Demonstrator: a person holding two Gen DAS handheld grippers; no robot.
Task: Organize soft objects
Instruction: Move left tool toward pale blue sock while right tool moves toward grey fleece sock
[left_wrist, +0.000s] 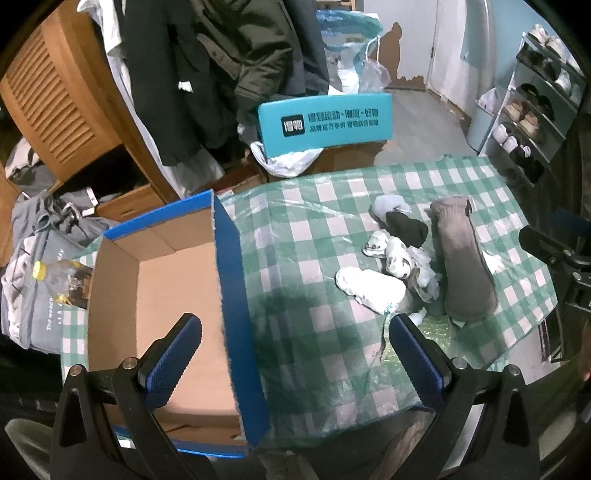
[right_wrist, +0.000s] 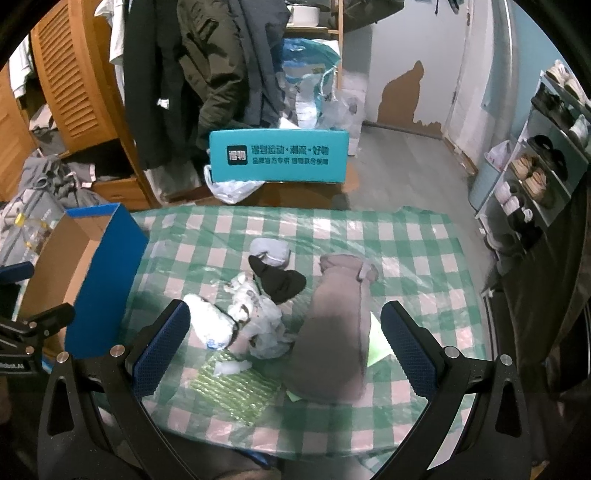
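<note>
with your right gripper (right_wrist: 284, 341) spread wide and empty above the sock pile (right_wrist: 258, 314) on the checked cloth (right_wrist: 406, 236), drop straight onto one sock (the left gripper (left_wrist: 295, 347), also wide and empty, hangs over the box (left_wrist: 229, 266) edge).

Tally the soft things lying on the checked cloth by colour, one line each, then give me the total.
Grey-brown: 1, the long sock
Black: 1, the black sock
Pale blue-grey: 1, the small bundle
White: 1, the white roll
White with dark print: 1, the crumpled piece; it may be more than one item, I cannot tell.
Total: 5
</note>
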